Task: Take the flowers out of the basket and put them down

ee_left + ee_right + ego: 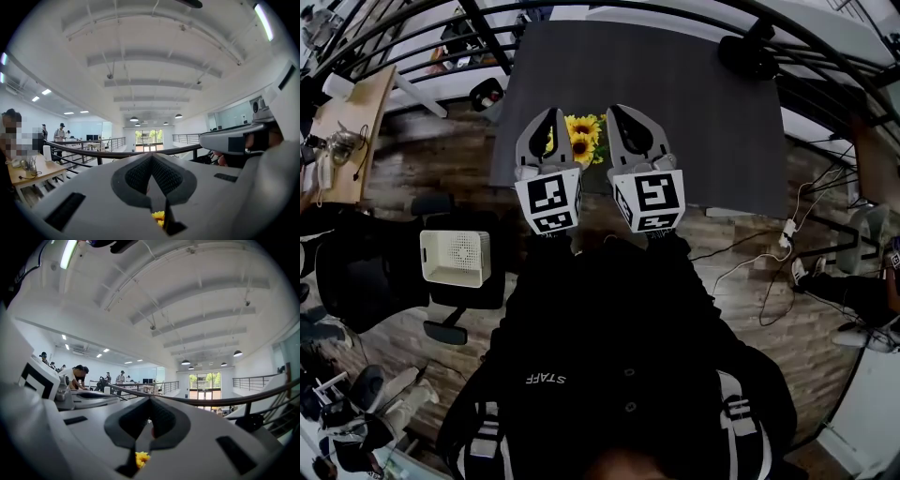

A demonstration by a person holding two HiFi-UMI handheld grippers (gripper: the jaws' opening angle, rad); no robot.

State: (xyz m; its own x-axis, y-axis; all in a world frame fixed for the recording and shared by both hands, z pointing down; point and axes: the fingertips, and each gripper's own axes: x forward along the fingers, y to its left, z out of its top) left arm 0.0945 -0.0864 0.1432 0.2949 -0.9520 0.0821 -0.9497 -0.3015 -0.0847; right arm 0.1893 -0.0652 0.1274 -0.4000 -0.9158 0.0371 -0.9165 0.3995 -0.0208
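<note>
My left gripper [550,112] and my right gripper [616,110] are both closed and empty, side by side; the flowers [581,137] are between them, on the dark table [703,103]

We see a dark grey table [694,112] standing on a wood-plank floor [787,309]. On it, close to its near edge and left of that edge's middle, lie yellow sunflowers [582,136] with green leaves; their base we cannot make out
</note>
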